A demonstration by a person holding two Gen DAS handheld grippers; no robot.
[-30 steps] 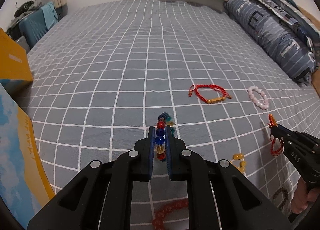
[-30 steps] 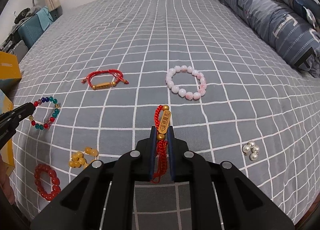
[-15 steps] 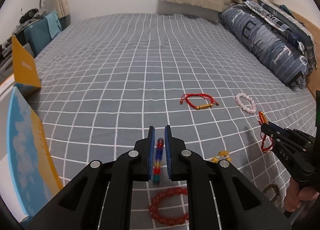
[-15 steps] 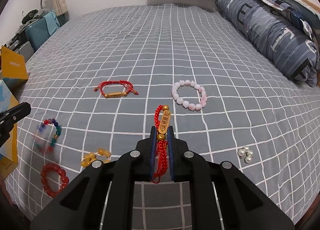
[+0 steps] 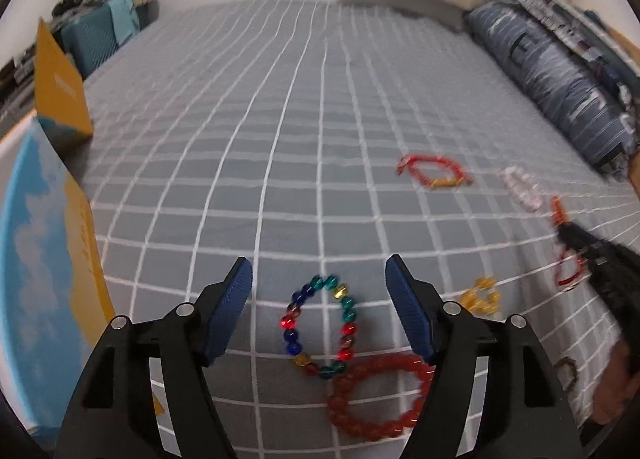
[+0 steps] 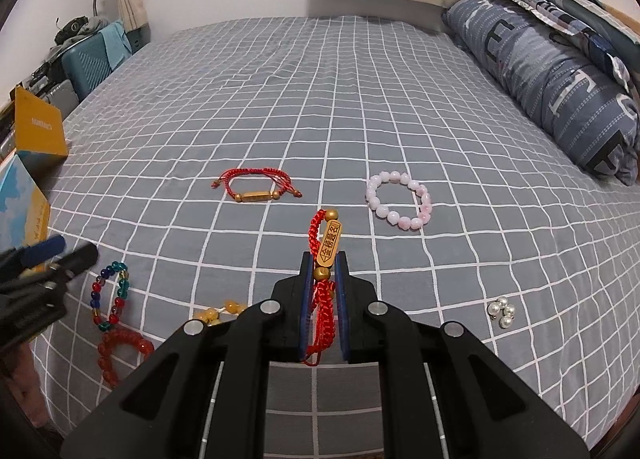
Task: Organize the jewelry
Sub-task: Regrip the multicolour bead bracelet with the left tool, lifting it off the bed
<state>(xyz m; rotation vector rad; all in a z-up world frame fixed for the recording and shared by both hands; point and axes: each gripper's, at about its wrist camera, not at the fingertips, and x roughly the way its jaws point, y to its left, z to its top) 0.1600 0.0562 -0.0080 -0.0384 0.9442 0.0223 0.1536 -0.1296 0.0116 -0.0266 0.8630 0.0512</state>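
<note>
Left tongs: jaws have just been opening and now stand spread, with the multicoloured bead bracelet lying flat on the bed between them, untouched. It overlaps the red bead bracelet. Right tongs: pressed together, pinching the red cord bracelet, which sticks up above the bed.

The left gripper has just been opening its jaws, and the multicoloured bead bracelet (pinched between them a second ago) now lies loose on the bed, touching the red bead bracelet near the bed's near edge.
</note>
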